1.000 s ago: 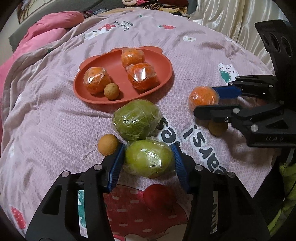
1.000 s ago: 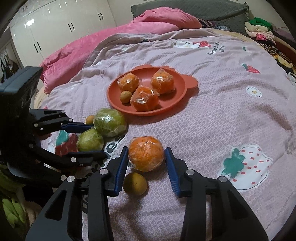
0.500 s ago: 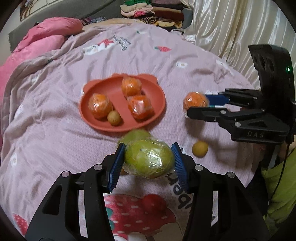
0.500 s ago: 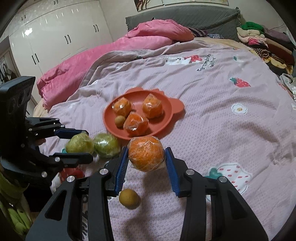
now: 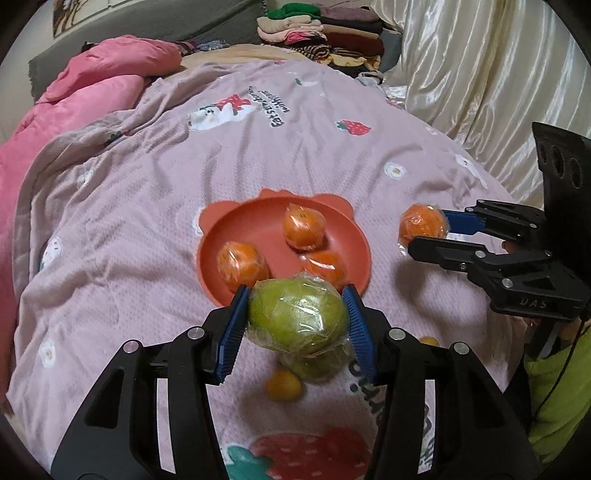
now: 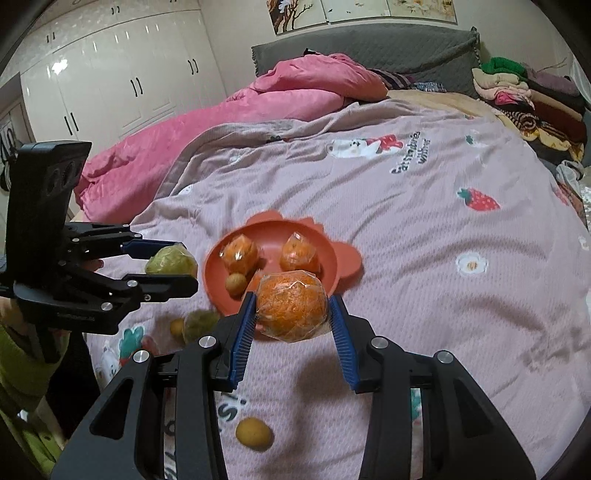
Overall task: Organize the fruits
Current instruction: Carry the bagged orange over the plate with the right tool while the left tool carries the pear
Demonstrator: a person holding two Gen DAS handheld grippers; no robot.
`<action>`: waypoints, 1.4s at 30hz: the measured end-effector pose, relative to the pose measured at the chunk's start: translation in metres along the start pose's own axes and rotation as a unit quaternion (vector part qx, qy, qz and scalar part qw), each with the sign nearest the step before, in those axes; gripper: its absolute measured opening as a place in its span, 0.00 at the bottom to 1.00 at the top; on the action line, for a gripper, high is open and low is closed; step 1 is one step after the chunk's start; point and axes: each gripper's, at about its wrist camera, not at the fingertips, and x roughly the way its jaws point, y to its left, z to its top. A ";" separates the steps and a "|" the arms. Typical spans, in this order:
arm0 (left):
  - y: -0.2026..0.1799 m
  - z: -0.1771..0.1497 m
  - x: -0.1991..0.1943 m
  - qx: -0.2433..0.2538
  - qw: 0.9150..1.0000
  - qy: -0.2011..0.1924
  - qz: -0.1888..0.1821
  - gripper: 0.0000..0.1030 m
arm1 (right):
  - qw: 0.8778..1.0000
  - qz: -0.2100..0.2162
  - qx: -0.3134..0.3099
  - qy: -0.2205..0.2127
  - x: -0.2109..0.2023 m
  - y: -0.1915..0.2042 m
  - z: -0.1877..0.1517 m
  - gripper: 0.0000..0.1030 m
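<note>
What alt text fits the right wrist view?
The right gripper holds a plastic-wrapped orange in the air over a pink printed bedspread, just in front of a round red-orange plate with three wrapped oranges and a small brown fruit. At left, the left gripper holds a wrapped green fruit.

Left wrist view: mounted behind the left gripper [image 5: 297, 325], raised above the bed, facing the grey headboard [image 5: 147, 33]. Right wrist view: behind the right gripper [image 6: 291, 314], same heading, angled leftward toward white wardrobes [image 6: 110, 74]. Shared: round terracotta-red plate [image 5: 255, 221] [image 6: 332, 258], mauve strawberry-print blanket [image 5: 129, 184] [image 6: 443, 221]; each view includes the opposite gripper.
</note>
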 end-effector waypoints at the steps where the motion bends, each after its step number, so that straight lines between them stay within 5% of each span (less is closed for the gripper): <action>1: 0.001 0.002 0.001 0.000 1.000 0.000 0.001 0.42 | 1.000 0.001 -0.001 -0.002 0.001 0.000 0.003 0.37; 14: 0.028 0.040 0.019 -0.022 1.000 0.003 0.000 0.42 | 1.000 0.011 -0.004 -0.012 0.017 -0.005 0.036 0.37; 42: 0.041 0.062 0.080 -0.035 0.998 0.050 -0.004 0.42 | 1.000 0.003 -0.020 0.021 0.048 -0.005 0.015 0.38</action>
